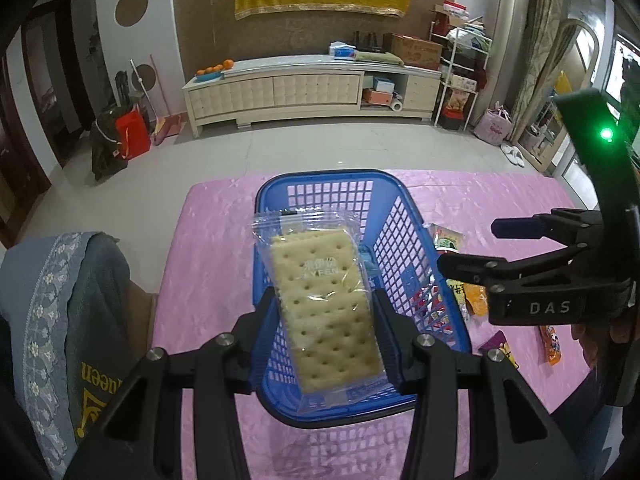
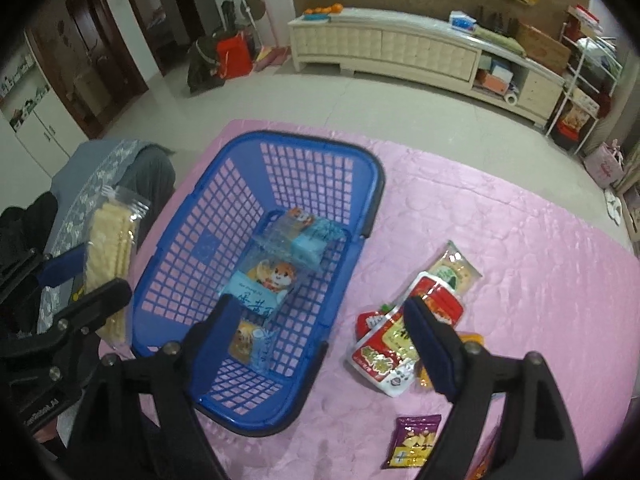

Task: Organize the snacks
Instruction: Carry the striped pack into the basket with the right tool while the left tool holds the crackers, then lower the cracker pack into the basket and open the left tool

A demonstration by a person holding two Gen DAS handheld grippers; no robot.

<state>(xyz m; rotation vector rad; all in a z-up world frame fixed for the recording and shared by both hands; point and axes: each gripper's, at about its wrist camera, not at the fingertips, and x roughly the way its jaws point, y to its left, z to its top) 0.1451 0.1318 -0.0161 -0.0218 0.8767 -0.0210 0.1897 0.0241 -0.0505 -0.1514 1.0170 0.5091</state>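
Observation:
My left gripper (image 1: 324, 300) is shut on a clear-wrapped cracker pack (image 1: 324, 296) and holds it above the blue mesh basket (image 1: 404, 240). The pack also shows in the right wrist view (image 2: 110, 260), left of the basket (image 2: 188, 240). Three blue snack packets (image 2: 272, 276) lie inside the basket. My right gripper (image 2: 320, 312) is open and empty, above the basket's right rim. It shows in the left wrist view (image 1: 468, 244) too. Red-and-white snack bags (image 2: 384, 356), a green-and-white packet (image 2: 454, 266) and a purple packet (image 2: 414, 446) lie on the pink cloth right of the basket.
A pink cloth (image 2: 520, 280) covers the table. A chair draped with grey-blue cloth (image 1: 60, 300) stands at the table's left side. Orange packets (image 1: 552, 344) lie at the right. A cream TV cabinet (image 1: 304, 88) stands across the floor.

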